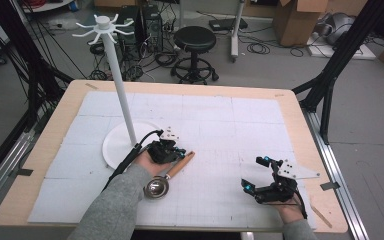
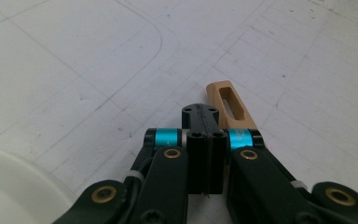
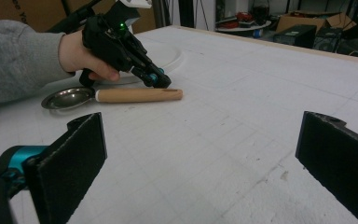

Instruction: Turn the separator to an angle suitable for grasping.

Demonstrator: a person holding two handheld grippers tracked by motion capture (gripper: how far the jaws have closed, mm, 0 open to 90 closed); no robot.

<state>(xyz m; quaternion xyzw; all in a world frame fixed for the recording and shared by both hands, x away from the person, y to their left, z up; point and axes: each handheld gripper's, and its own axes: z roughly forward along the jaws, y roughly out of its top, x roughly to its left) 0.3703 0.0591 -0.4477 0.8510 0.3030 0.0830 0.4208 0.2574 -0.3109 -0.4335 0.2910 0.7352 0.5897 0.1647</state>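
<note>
Ladle (image 1: 172, 173) lies on the mat, wooden handle pointing away to the right, just beside the left gripper (image 1: 179, 151), jaws pressed together, empty. Right gripper (image 1: 254, 175) spread, well apart.

light: even, bright, overhead-ish
shadows: soft
focus: black jaws at 6 o'clock blurry in right gripper view

Beyond my counter (image 1: 300, 125), a grey floor (image 1: 260, 70) filled the upper frame. A black stool (image 1: 195, 40) stood top centre among tangled cables (image 1: 257, 48), cardboard boxes (image 1: 297, 20) sat upper right, and black frame struts (image 1: 330, 75) slanted down both sides.
</note>
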